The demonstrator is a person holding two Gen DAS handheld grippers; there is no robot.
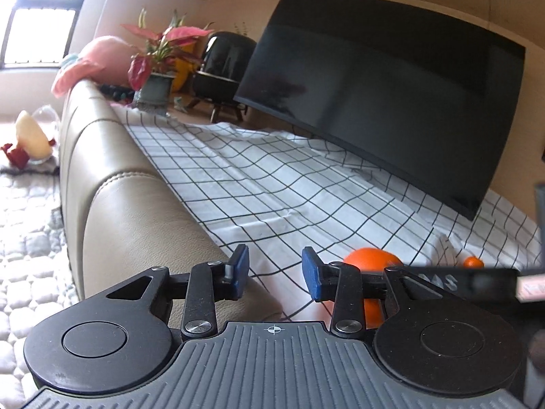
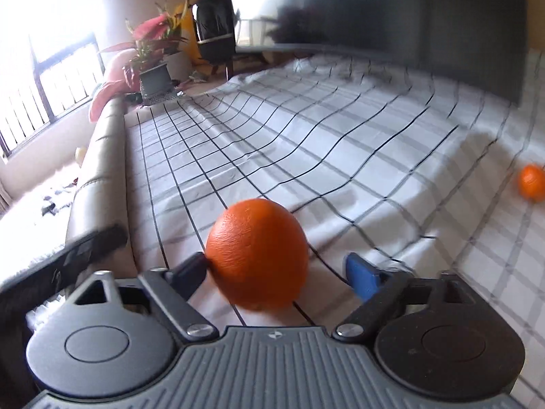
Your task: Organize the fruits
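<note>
A large orange lies on the checked cloth between the open jaws of my right gripper. Its left pad touches the fruit; the blue right pad stands apart from it. A smaller orange lies far right on the cloth. My left gripper is open and empty, above the cloth's left edge. The large orange shows just right of it, partly behind the right finger, and the small orange farther right.
A beige leather ledge borders the cloth on the left. A big black screen leans at the back right. A potted red-leaf plant and a black appliance stand at the far end. The other gripper's body crosses right.
</note>
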